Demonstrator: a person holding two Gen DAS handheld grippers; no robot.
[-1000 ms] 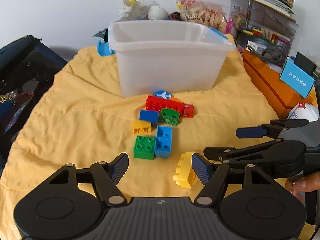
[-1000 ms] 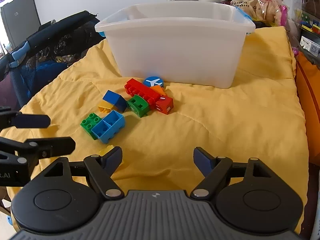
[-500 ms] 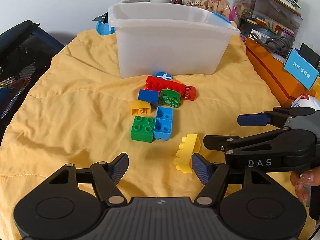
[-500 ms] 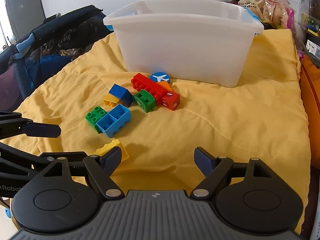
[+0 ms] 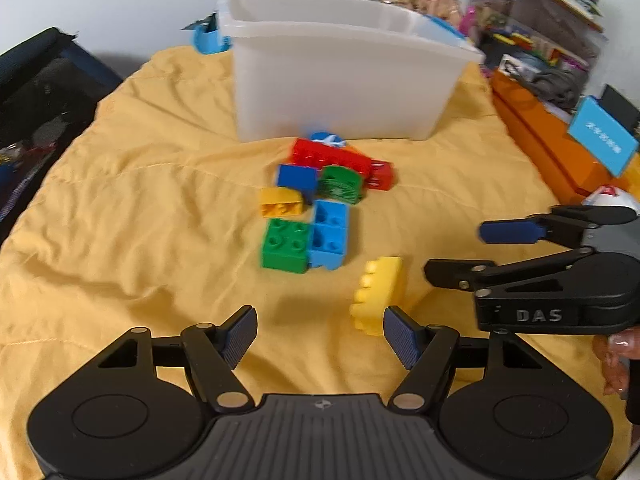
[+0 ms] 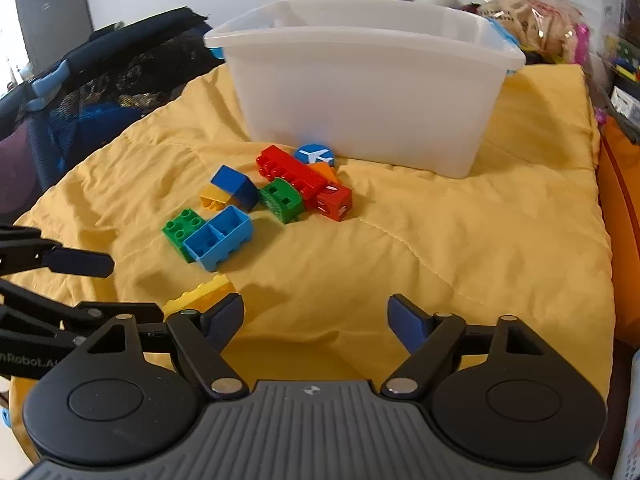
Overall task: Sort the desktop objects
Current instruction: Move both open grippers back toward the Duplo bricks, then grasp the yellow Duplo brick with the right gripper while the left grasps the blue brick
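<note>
Several toy bricks lie on a yellow blanket in front of a white plastic bin. The cluster holds a green brick, a light blue brick, a long red brick and a blue aeroplane disc. A yellow brick lies apart, just ahead of my left gripper's right finger. My left gripper is open and holds nothing. My right gripper hovers beside it, its jaws closing a little with only blanket between them.
An orange box with a blue card borders the blanket on the right. Bags and stacked boxes crowd behind the bin. A dark mesh-sided frame stands on the left. A person's hand grips the right tool.
The left gripper has tipped slightly, so the bricks and bin sit higher in its view. The right gripper's jaws have narrowed a touch. No brick has been moved.
</note>
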